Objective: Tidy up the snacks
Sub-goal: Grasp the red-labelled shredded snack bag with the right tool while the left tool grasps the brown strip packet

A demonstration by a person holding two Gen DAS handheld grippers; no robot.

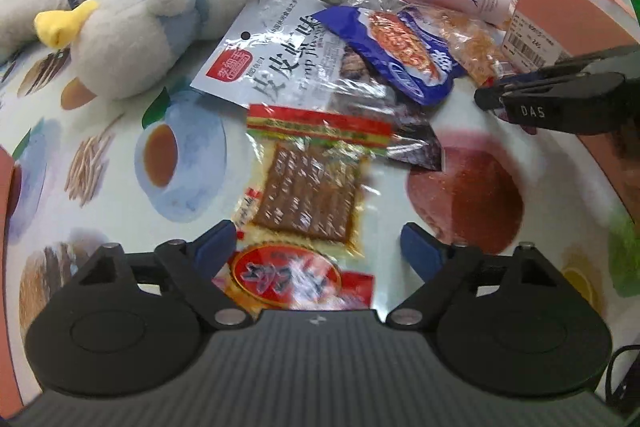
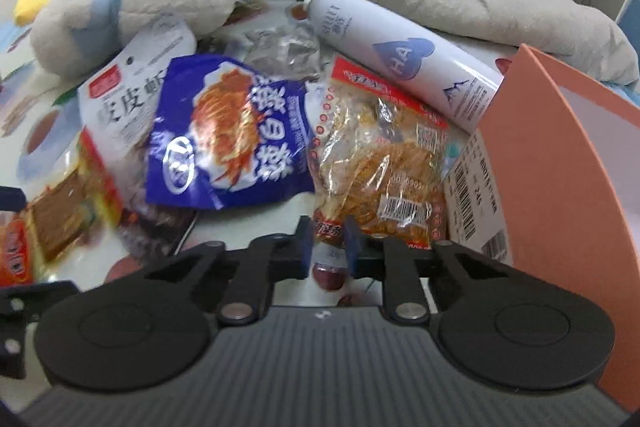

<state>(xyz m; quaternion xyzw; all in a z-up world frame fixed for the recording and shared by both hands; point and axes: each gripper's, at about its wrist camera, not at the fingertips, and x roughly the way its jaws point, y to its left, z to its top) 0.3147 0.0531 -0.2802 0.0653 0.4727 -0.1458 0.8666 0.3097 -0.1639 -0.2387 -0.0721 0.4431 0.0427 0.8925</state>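
Here the right claw (image 2: 328, 241) is clamped on the near edge of a clear snack packet with golden strips (image 2: 384, 163), which lies between a blue noodle-picture pouch (image 2: 224, 131) and an orange box (image 2: 560, 187). The left claw (image 1: 316, 247) stands wide apart, its blue pads either side of a clear packet holding a brown slab (image 1: 308, 191), not pressing it. That packet lies flat on a cloth printed with food pictures (image 1: 120, 155), its top overlapping a white shrimp-snack bag (image 1: 276, 63). Behind the pile lie a white spray can (image 2: 400, 59) and a plush duck (image 1: 132, 31)
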